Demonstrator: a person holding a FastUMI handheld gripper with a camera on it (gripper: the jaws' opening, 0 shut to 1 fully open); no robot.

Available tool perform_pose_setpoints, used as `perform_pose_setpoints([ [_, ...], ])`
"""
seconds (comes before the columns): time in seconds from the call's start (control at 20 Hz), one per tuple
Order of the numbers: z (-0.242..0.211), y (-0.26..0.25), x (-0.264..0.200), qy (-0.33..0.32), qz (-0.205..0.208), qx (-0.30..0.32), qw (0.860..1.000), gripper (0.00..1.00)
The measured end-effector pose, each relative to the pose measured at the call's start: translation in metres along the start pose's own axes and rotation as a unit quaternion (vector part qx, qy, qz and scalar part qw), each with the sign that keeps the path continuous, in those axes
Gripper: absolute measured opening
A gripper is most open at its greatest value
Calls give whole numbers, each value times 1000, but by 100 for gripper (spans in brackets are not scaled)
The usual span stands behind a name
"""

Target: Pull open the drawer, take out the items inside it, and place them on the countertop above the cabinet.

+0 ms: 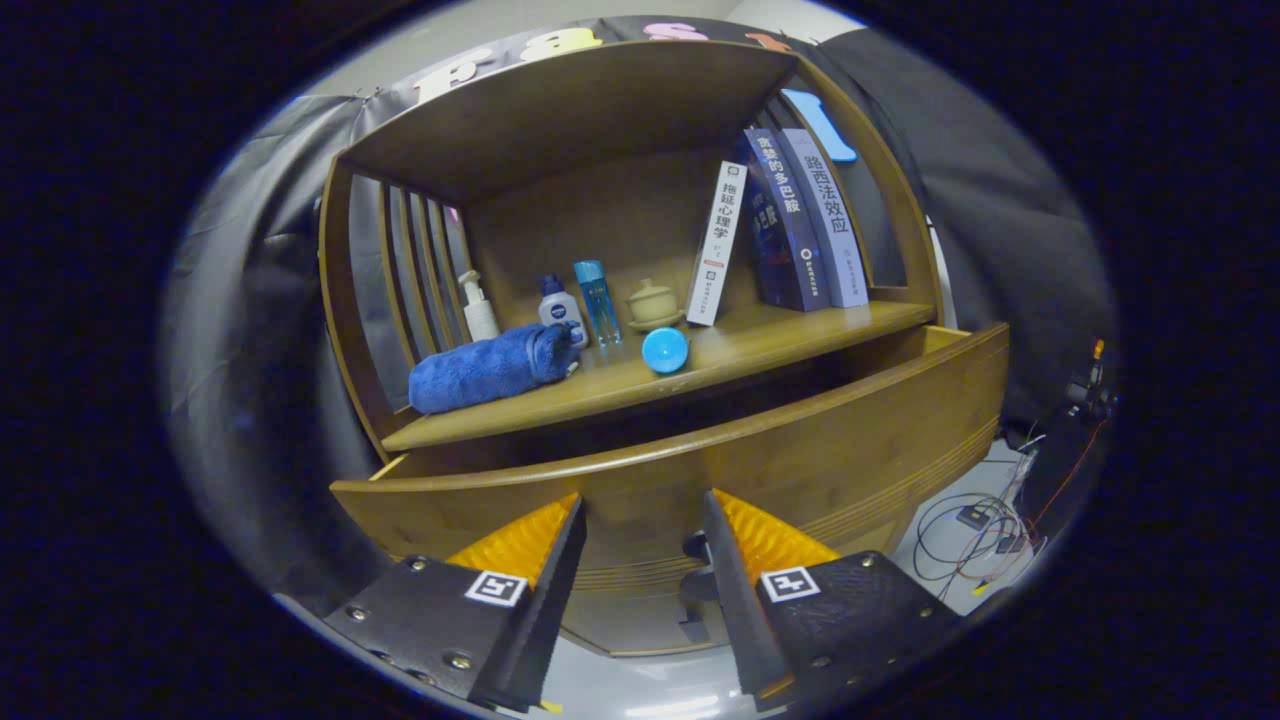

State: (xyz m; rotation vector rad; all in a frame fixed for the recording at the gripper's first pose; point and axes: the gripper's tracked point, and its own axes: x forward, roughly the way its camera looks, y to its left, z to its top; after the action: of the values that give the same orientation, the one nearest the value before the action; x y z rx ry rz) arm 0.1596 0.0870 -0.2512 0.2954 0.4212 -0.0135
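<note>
The wooden drawer (820, 440) stands pulled out from the cabinet, its curved front panel facing me. What lies inside is hidden behind that panel. My gripper (642, 500) is open, its fingertips close to the drawer front and below its top rim. A dark knob (696, 546) shows just beside the right finger. Above the drawer, on the countertop (800, 335), are a rolled blue towel (490, 367), a blue ball (665, 350), a small white bottle with a blue cap (560, 308), a clear blue bottle (597, 300) and a white pump bottle (478, 308).
A lidded ceramic cup (652, 303) and three upright books (790, 220) stand further back on the countertop, under a wooden top board. Slatted side walls close the shelf. Cables (975, 530) lie on the floor to the right of the cabinet.
</note>
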Motion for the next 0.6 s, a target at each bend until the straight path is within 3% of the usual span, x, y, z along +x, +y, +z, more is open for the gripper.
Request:
perform_pose_setpoints([
  [0.6,8,4,33,-1,4,25,1000,70],
])
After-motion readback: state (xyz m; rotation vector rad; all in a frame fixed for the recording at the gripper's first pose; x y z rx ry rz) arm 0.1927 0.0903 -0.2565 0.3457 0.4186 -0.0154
